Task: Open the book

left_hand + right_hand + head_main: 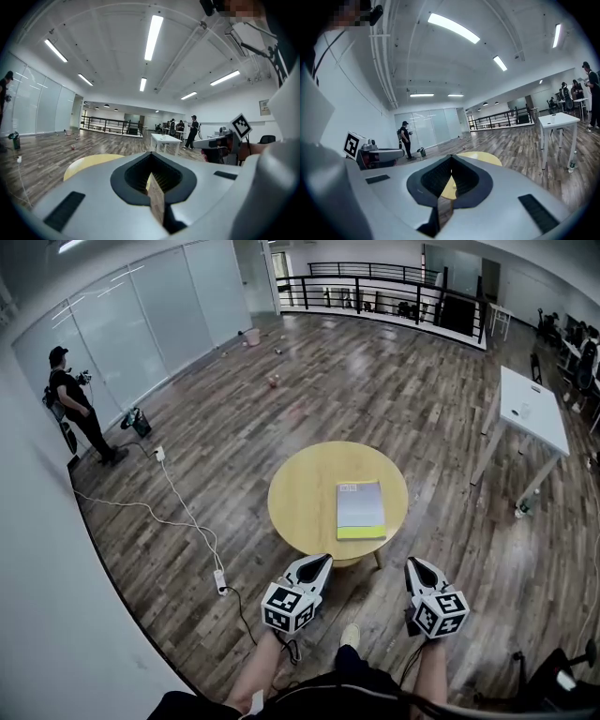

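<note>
A closed book (pixel 361 510) with a grey cover and a yellow-green strip along its near edge lies flat on the right half of a round yellow table (pixel 305 498). My left gripper (pixel 322 562) hovers just short of the table's near rim, shut and holding nothing. My right gripper (pixel 413 563) is level with it, off the table's near right side, also shut and holding nothing. Neither touches the book. In the left gripper view the shut left gripper (pixel 151 153) points over the table (pixel 89 164). In the right gripper view the right gripper (pixel 451 157) faces the table (pixel 480 157). The book is hidden in both gripper views.
A white cable (pixel 183 512) with a power strip (pixel 221 582) runs over the wooden floor left of the table. A white table (pixel 532 409) stands at the right. A person (pixel 75 404) stands by the glass wall at the left. My shoe (pixel 349 636) is below the grippers.
</note>
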`<state>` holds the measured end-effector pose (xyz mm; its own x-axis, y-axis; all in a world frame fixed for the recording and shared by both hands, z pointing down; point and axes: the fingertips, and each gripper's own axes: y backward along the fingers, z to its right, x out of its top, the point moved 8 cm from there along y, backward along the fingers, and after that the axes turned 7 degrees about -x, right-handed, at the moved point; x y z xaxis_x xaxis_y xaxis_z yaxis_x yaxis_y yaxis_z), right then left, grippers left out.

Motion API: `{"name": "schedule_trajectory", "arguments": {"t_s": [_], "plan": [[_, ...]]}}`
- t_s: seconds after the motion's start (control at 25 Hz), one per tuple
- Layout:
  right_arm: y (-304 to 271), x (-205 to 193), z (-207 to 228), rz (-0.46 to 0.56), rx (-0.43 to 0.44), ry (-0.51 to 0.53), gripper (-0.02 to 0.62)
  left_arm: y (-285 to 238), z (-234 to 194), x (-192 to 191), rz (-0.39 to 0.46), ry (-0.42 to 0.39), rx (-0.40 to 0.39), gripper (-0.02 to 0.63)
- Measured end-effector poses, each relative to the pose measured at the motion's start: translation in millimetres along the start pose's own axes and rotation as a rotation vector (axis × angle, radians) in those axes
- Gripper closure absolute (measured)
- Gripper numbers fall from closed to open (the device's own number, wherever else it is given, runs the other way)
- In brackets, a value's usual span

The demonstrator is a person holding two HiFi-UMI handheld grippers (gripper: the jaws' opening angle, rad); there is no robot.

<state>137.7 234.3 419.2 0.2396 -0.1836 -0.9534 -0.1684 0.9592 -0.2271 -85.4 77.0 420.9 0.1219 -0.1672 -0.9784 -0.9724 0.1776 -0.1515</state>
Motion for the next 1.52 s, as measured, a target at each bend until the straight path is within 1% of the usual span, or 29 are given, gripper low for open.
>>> {"name": "schedule_trajectory", "arguments": {"t_s": [0.24,0.4,0.52,0.68,0.92,1.08,1.32,1.52], "plan": [[-63.3,3.7,44.6,-0.053,-0.001,-0.026,0.592,-66.7,-41.4,4.1,-0.028,0.015,-0.012,0.607],[-91.5,-2.6,64.2,-0.087,-0.008,-0.051,0.592,-93.4,-65.5,-6.5,-0.053,0.056,-0.003,0.607],[-105.3,-3.9,74.9,-0.107,-0.011,-0.058,0.592,-107.0,-74.7,-13.2,-0.077,0.074,0.004,0.607],[-118.7,-0.8,79.5,-0.114,0.001,-0.072,0.592,-117.8,-81.7,-11.8,-0.092,0.078,0.006,0.607],[-132.3,-4.0,77.4,-0.124,0.026,-0.092,0.592,-126.3,-81.2,-6.4,-0.100,0.075,-0.007,0.607],[-138.5,-3.0,79.1,-0.117,0.027,-0.099,0.592,-131.0,-85.7,-7.2,-0.106,0.074,-0.006,0.607],[-145.7,-5.2,82.1,-0.132,0.010,-0.097,0.592,-137.7,-95.5,-16.2,-0.120,0.089,-0.010,0.607],[-157.2,-19.4,81.2,-0.179,0.000,-0.107,0.592,-141.4,-103.9,-33.0,-0.152,0.115,-0.017,0.607]]}}
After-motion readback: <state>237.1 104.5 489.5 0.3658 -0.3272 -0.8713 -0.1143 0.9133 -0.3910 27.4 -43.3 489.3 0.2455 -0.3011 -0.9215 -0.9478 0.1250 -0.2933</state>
